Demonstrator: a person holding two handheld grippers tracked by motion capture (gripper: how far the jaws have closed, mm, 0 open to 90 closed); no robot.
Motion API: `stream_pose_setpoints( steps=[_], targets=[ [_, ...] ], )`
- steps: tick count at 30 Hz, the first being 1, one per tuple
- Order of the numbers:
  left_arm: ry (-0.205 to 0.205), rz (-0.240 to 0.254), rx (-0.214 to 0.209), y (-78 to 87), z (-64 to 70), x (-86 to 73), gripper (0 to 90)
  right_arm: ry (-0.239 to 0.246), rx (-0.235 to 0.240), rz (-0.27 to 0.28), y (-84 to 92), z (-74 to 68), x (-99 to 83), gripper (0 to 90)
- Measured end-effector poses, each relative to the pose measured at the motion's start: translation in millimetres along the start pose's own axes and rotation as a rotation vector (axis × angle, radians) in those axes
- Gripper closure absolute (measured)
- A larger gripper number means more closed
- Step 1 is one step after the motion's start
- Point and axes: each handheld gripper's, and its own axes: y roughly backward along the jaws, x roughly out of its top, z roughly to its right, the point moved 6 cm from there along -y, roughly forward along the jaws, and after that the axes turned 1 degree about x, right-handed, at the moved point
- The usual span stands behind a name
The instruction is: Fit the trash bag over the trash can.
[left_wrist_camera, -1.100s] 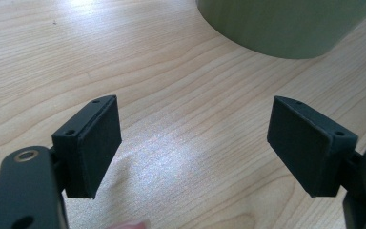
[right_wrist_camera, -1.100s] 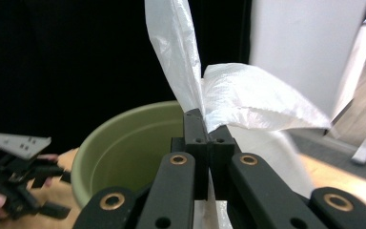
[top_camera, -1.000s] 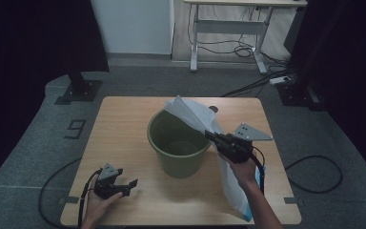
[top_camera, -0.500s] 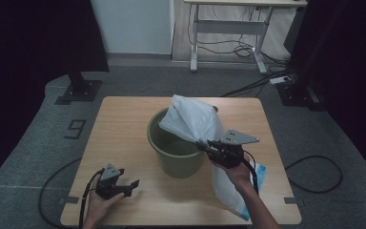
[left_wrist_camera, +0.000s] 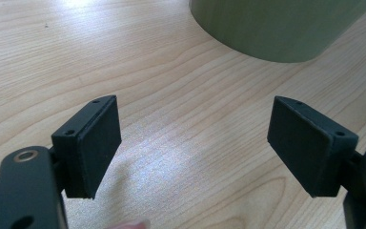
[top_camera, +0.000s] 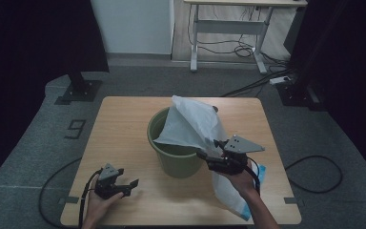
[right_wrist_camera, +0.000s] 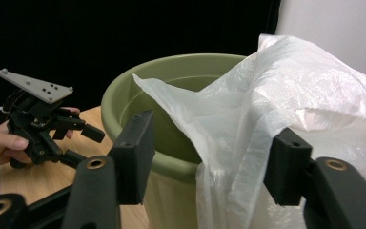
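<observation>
Bin (top_camera: 174, 160): green, round, upright near the middle of the table (top_camera: 124, 124); seen close in the right gripper view (right_wrist_camera: 171, 76), its lower wall also in the left gripper view (left_wrist_camera: 276, 28).

Bag (top_camera: 190, 126): thin white plastic, draped over the bin's right rim, part hanging inside the bin, the rest trailing down the outside onto the table toward the near right edge. In the right gripper view the bag (right_wrist_camera: 290, 109) falls over the rim directly ahead of the jaws.

Right gripper (top_camera: 205, 156): held just right of the bin, jaws pointing at the rim where the bag crosses it. Jaws have just been opening and now stand apart; the plastic hangs between them (pads not pressing on it, as far as the right gripper view shows) (right_wrist_camera: 209, 157).

Left gripper (top_camera: 131, 183): near the table's front left, well apart from bag and bin. Jaws wide apart over bare wood, nothing between them (left_wrist_camera: 195, 143); it appears also at left in the right gripper view (right_wrist_camera: 88, 129).
</observation>
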Motion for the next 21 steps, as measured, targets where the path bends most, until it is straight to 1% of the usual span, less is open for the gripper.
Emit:
stream_pose_setpoints(
  steps=[4, 7, 11, 13, 15, 16, 17, 18, 21],
  targets=[
    [0.001, -0.001, -0.001, -0.4, 0.0, -0.1, 18.4, -0.005, 0.011, -0.017, 1.0, -0.8, -2.4, 39.1],
    [-0.002, -0.008, -0.001, -1.3, 0.3, -0.6, 18.4, -0.023, 0.034, -0.035, -5.4, -2.1, -6.1, 39.0],
    [0.0, -0.005, 0.001, -0.4, -0.8, -0.8, 18.4, -0.014, 0.047, -0.05, -10.5, -6.5, -7.0, 38.7],
    [0.003, -0.002, 0.003, 0.2, -1.8, -0.9, 18.4, -0.006, 0.041, -0.066, -9.3, -8.1, -6.0, 39.1],
    [0.003, -0.002, 0.002, 0.4, -1.9, -0.9, 18.4, 0.007, 0.022, -0.081, -5.2, -8.2, -5.1, 39.2],
    [0.003, -0.001, 0.002, 0.5, -2.0, -0.8, 18.4, 0.007, 0.022, -0.081, -5.2, -8.2, -5.1, 39.2],
    [0.003, -0.001, 0.002, 0.8, -2.1, -0.6, 18.4, 0.024, 0.002, -0.094, 0.2, -7.6, -4.3, 39.1],
    [0.003, -0.001, 0.002, 0.8, -2.1, -0.6, 18.4, 0.024, 0.002, -0.094, 0.2, -7.6, -4.3, 39.1],
    [0.006, 0.002, 0.001, 0.1, -1.4, -0.3, 18.4, 0.027, -0.025, -0.118, 9.5, -4.0, -4.7, 37.4]
  ],
)
